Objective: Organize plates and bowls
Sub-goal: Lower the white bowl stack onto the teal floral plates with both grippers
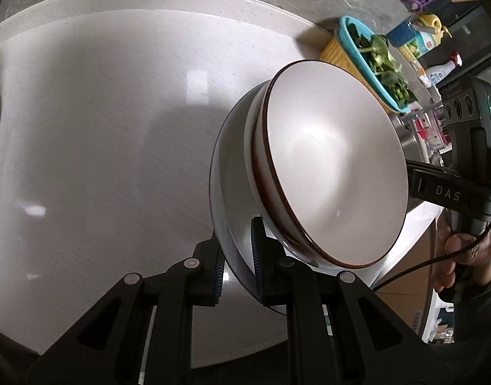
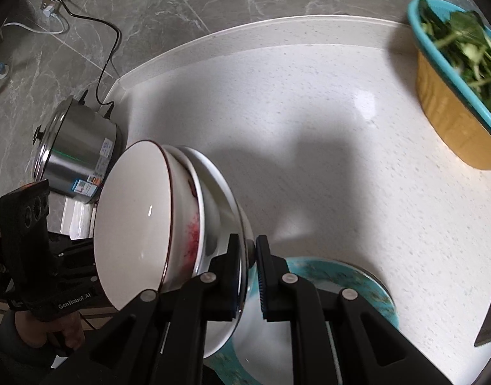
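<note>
The stack of nested bowls (image 1: 309,173) is off the white countertop (image 1: 101,128) and held in the air between the two grippers, tilted in both wrist views. The stack consists of a brown-rimmed bowl (image 1: 335,166) seated inside further white bowls, with the large outer bowl (image 2: 226,224) at the bottom.

**Progress.** Nesting appears done: the bowls sit one inside another as a single unit. Placement is judged to remain, since the stack rests on no surface. A teal plate (image 2: 367,288) lies on the countertop below the stack, at the near edge of the right wrist view, and is not yet combined with the bowls. Whether other dishes remain elsewhere cannot be told.

**Left gripper** (image 1: 237,260). The jaws are nearly closed, clamping the rim of the outer bowl between the blue pads. The stack extends away from the fingers, up and to the right in this view.

**Right gripper** (image 2: 248,276). The jaws are nearly closed on the outer bowl's rim on the opposite side. The stack extends to the left of the fingers.

**Surroundings.** A basket of greens (image 2: 453,89) stands far right on the countertop; a steel pot (image 2: 75,150) stands far left, well apart from the stack.
</note>
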A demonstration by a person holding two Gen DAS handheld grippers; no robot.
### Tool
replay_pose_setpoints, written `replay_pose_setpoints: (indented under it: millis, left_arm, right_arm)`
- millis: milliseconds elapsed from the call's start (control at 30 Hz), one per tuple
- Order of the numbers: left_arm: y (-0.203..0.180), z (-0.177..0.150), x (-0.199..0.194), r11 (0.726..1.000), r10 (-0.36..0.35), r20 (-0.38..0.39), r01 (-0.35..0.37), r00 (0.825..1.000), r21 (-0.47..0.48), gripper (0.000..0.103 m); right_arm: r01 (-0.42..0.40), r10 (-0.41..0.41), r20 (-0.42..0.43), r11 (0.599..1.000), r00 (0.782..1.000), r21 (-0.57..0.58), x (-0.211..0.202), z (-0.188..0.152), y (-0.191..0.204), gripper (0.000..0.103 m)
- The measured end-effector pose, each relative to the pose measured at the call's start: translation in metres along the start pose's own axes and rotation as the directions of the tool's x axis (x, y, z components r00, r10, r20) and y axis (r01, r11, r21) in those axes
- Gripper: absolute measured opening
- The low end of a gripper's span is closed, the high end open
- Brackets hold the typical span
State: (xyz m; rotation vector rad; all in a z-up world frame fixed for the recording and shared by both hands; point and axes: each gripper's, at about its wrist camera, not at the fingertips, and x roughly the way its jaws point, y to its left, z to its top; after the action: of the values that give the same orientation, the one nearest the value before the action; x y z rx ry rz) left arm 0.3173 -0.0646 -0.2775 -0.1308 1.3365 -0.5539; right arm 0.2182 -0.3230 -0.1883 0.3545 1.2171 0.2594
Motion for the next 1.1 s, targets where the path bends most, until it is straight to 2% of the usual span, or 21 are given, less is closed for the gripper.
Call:
replay_pose_setpoints:
  millis: [267, 567, 867, 1100]
  left_arm:
    - [-0.055, -0.038, 0.020, 1.000, -0.006, -0.029, 0.007, 1.000, 0.012, 0.013]
    - [-0.089, -0.075, 0.053, 1.000, -0.001, -0.082, 0.004, 0.997, 0.026, 0.013]
    - [-0.108, -0.074, 0.077, 0.999, 0.023, -0.103, -0.019, 0.994, 0.041, 0.013]
    - [-0.102, -0.071, 0.081, 0.998, 0.036, -0.117, -0.031, 0.992, 0.045, 0.013]
  right_arm:
    - [0.002, -0.002, -0.002, 1.000, 1.000, 0.022, -0.018, -0.035, -0.033, 0.012]
    - [0.016, -0.014, -0.030, 0.998, 0.999, 0.053, -0.018, -0.069, -0.069, 0.012]
    - [0.011, -0.007, -0.044, 0.997, 0.999, 0.071, -0.010, -0.082, -0.086, 0.012]
    - [0.003, 0.001, -0.052, 0.997, 0.999, 0.075, -0.007, -0.086, -0.092, 0.012]
